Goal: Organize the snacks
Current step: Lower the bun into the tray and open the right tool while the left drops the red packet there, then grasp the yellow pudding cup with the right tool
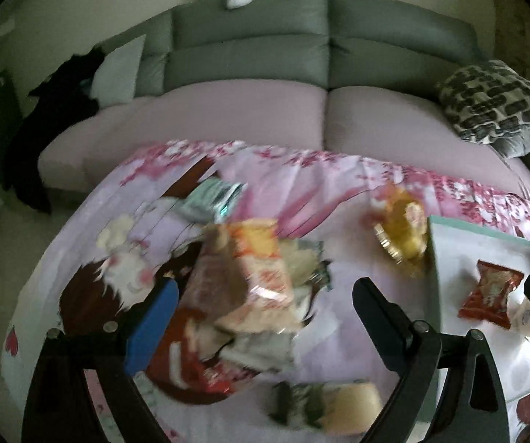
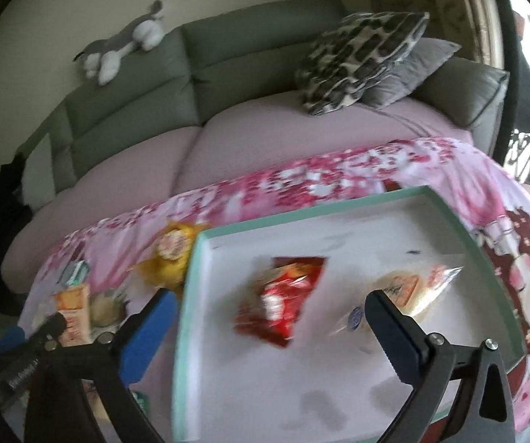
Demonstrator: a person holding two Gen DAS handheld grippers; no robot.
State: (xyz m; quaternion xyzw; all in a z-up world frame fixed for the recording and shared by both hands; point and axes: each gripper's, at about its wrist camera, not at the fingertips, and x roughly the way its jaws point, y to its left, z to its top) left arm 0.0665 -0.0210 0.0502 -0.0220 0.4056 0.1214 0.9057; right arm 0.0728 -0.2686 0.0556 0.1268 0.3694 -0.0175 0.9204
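Near the middle of the cloth-covered surface (image 1: 338, 336), a loose heap of snack packets (image 1: 250, 277) lies overlapping, straight ahead of the left gripper (image 1: 265, 310), whose fingers are spread wide and grasp nothing. These packets look light, soft and crinkly: sealed film with air and crumbly baked goods inside, so a hard pinch would likely crush the contents and a glossy face could slide out. The safer hold is judged to be a flat crimped end seam or a free corner sticking out of the heap, taking the topmost orange-and-white packet (image 1: 261, 254) first so nothing beneath is dragged along. To the right of the heap, a yellow wrapped snack (image 1: 401, 229) sits just beside the left wall of the mint-rimmed tray (image 2: 191, 295), still outside it. Inside the tray lie a red packet (image 2: 283, 299) and, to its right, a clear-wrapped pale pastry (image 2: 412, 288), close together. The right gripper (image 2: 268, 313) hangs over the tray's near part with its fingers released and empty, the red packet visible between them but untouched. Nearer the camera in the left view, another pale packet (image 1: 338, 402) rests alone. Beyond the surface stands a grey sofa (image 1: 301, 37).
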